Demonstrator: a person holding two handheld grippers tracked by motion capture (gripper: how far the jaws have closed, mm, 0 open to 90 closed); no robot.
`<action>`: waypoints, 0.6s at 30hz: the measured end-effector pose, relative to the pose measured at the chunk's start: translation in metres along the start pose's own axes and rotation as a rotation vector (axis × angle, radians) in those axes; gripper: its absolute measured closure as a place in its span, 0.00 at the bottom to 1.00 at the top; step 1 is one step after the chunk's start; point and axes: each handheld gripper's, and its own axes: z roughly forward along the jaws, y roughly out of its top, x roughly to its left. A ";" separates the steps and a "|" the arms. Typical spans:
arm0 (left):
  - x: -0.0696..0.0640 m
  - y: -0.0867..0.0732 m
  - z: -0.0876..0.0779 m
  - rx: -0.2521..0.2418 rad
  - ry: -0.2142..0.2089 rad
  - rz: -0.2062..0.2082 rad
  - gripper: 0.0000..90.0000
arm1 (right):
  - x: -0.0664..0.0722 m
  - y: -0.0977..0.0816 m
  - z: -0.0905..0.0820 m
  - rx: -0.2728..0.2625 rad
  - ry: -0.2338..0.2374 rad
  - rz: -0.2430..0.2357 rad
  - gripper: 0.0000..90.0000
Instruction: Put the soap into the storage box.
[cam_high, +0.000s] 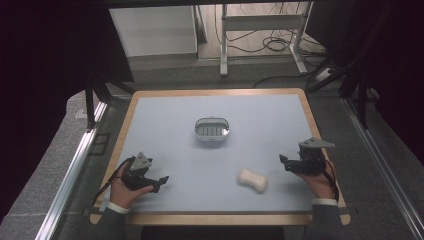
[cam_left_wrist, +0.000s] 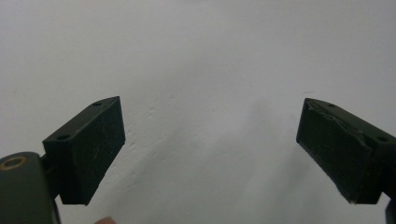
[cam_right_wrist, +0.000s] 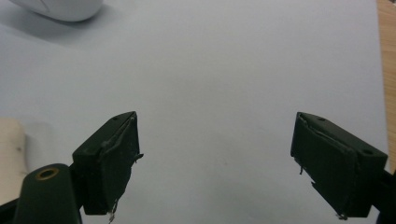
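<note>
Nearest the person's edge of the table (cam_high: 150, 107), two hands come in from below, each holding a gripper low over the pale blue mat. The left gripper (cam_high: 161, 182) sits near the front left corner, its jaws spread wide with nothing between them; its own view shows only bare mat past the black pads. The right gripper (cam_high: 286, 163) rests toward the right edge, jaws likewise wide apart and empty. Between the two, nearer the right one, a cream, bone-shaped soap bar (cam_high: 252, 181) lies flat on the mat, apart from both grippers. Farther back, around the middle of the table, stands a white oval soap dish (cam_high: 212, 129) with a slatted grey insert.
</note>
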 end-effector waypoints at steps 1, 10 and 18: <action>0.000 0.000 0.000 -0.003 0.000 -0.003 0.09 | 0.000 0.000 0.000 0.000 0.000 0.000 0.17; -0.002 -0.001 -0.001 -0.002 0.005 -0.004 0.09 | 0.006 0.006 0.002 0.042 0.046 -0.030 0.22; 0.000 -0.001 -0.004 -0.007 0.009 -0.004 0.09 | 0.019 0.013 -0.002 0.051 0.093 -0.068 0.23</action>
